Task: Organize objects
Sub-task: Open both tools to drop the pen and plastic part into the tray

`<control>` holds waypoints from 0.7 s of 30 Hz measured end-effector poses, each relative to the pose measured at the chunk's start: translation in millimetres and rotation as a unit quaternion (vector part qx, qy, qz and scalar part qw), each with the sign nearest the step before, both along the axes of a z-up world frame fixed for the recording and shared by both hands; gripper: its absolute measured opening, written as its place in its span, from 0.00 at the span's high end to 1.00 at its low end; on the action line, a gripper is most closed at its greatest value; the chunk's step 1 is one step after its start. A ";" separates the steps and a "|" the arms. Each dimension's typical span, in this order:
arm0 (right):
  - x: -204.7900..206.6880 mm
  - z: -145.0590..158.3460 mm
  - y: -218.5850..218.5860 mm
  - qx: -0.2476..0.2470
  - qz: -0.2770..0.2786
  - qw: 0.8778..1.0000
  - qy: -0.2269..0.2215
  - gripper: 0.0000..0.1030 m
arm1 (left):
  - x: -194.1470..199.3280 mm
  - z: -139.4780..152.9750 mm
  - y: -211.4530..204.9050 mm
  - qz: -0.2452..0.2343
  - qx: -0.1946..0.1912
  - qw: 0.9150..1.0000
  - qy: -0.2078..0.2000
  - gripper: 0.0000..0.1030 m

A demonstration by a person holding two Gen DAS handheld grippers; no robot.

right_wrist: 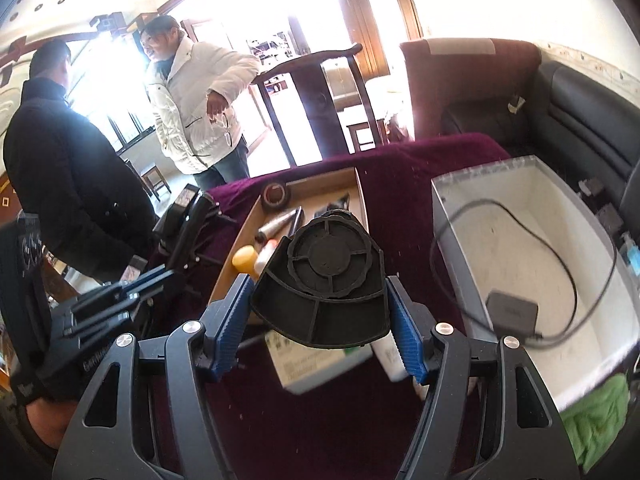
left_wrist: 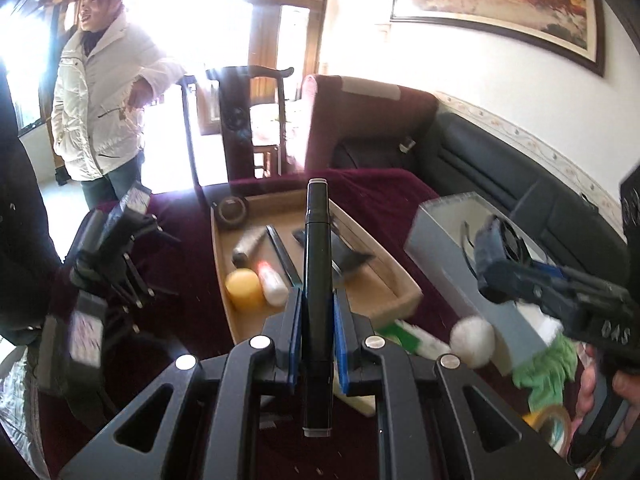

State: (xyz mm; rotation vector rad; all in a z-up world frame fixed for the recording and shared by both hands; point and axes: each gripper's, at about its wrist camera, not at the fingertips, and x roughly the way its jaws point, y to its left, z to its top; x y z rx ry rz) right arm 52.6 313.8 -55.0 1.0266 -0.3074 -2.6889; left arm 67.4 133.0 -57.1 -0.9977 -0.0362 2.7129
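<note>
A black marker (left_wrist: 318, 280) is sitting upright between the blue pads of the left gripper (left_wrist: 317, 344), which is clenching it above the near end of the wooden tray (left_wrist: 400, 280). The right gripper (right_wrist: 320, 320) is grasping a black fan-like plastic part (right_wrist: 326, 280) by its sides, hovering over the maroon cloth (right_wrist: 320, 420) between the tray and the gray bin (right_wrist: 456, 272). In the tray are lying a yellow cylinder (left_wrist: 244, 290), a white tube (left_wrist: 274, 282), a silver tube (left_wrist: 248, 244) and a tape roll (left_wrist: 233, 210) at its far corner. Beneath the left gripper a white ball (left_wrist: 472, 338) and a green-and-white tube (left_wrist: 416, 342) are crowding the strip of cloth between tray and bin, with a green rag (left_wrist: 548, 368) beside the bin's near corner. Only the right wrist view is showing the bin's inside, holding a black adapter (right_wrist: 512, 312) with its cable (right_wrist: 552, 248), and a white box (right_wrist: 316, 364) under the held part.
</note>
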 end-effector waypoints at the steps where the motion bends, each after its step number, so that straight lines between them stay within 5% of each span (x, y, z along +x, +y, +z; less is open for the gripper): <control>1: -4.1 1.2 -1.6 0.001 0.001 1.000 0.002 0.36 | -7.2 1.5 -1.2 0.005 -0.001 1.000 -0.001 0.87; 11: -64.3 -12.7 -29.7 0.011 0.024 1.000 -0.016 0.36 | -90.3 -5.8 -0.5 0.030 -0.043 0.998 -0.041 0.87; 21: -114.4 -61.9 -59.7 0.025 0.055 0.997 -0.051 0.36 | -156.4 -39.3 -0.1 0.031 -0.034 0.995 -0.091 0.87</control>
